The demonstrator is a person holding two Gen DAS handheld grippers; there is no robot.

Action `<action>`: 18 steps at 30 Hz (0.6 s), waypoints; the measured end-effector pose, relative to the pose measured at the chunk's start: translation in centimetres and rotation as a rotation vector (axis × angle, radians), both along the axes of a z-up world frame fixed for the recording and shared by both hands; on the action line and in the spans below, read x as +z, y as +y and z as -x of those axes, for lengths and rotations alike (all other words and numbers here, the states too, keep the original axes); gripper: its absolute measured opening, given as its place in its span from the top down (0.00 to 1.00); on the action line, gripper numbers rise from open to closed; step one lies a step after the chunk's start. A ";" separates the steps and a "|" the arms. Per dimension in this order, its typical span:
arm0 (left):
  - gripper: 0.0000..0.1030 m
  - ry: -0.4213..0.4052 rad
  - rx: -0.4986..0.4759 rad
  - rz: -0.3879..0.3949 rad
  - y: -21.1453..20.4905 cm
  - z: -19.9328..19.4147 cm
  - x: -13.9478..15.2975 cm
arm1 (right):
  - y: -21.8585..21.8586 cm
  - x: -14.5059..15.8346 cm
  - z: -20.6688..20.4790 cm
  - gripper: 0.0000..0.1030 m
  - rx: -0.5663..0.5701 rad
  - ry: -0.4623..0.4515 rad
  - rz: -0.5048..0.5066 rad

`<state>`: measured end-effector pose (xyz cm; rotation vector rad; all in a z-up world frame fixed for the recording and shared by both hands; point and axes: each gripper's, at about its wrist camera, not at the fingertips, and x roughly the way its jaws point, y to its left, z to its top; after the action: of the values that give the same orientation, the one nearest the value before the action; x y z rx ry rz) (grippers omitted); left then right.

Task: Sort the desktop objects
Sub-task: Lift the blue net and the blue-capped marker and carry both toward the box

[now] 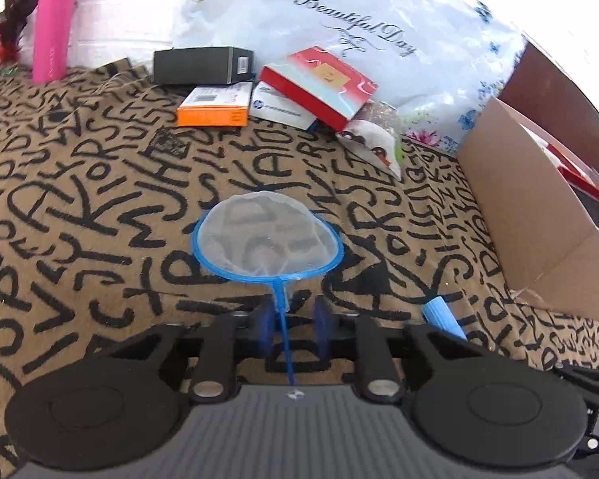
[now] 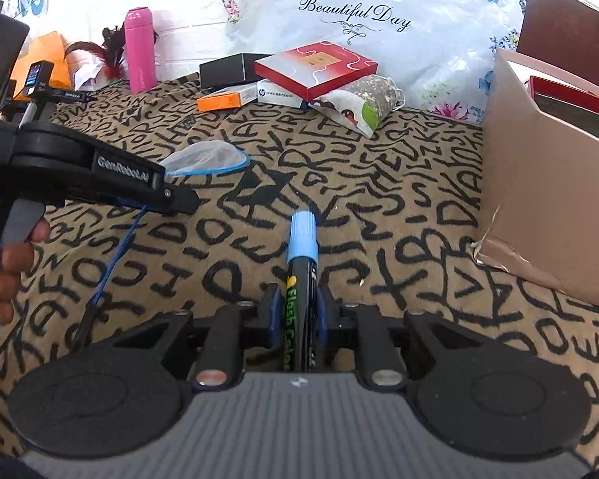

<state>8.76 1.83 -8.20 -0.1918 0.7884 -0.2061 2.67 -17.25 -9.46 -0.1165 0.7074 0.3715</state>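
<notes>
A small blue-rimmed fishing net [image 1: 265, 235] lies ahead of my left gripper [image 1: 294, 325]. Its thin blue handle [image 1: 281, 319] runs back between the blue pads [image 1: 322, 325], which stand apart on either side of it without pressing. In the right wrist view the left gripper [image 2: 181, 199] reaches in from the left in a person's hand [image 2: 8, 263], the net [image 2: 209, 157] beyond its tip. My right gripper [image 2: 298, 313] is shut on a black marker with a light blue cap [image 2: 304, 239], pointing forward. The cap [image 1: 443, 315] shows in the left wrist view too.
An open cardboard box [image 2: 547, 183] holding a red frame [image 1: 587, 191] stands at the right on the letter-patterned cloth [image 2: 379, 207]. At the back lie stacked boxes: black [image 1: 203, 66], orange [image 1: 213, 109], red [image 1: 319, 84]. A pink bottle [image 1: 56, 24] and a plastic bag [image 1: 379, 24] are behind.
</notes>
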 end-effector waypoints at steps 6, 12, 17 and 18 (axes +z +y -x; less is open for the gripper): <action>1.00 -0.045 -0.054 0.018 -1.2 1.9 2.0 | -1.2 1.1 1.6 0.87 0.003 -0.013 -0.054; 1.00 -0.111 -0.149 0.059 -3.7 3.3 5.4 | -3.3 3.9 3.5 0.87 -0.018 -0.092 -0.121; 1.00 -0.147 -0.245 0.139 -6.7 3.0 9.0 | -5.8 6.9 4.5 0.87 -0.066 -0.187 -0.165; 1.00 -0.147 -0.262 0.161 -7.4 2.8 9.7 | -6.4 7.5 4.6 0.87 -0.079 -0.207 -0.171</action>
<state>5.96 -5.59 1.51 -0.2227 0.6485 -0.5269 -1.97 -23.62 -1.97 0.0349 0.4716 0.3376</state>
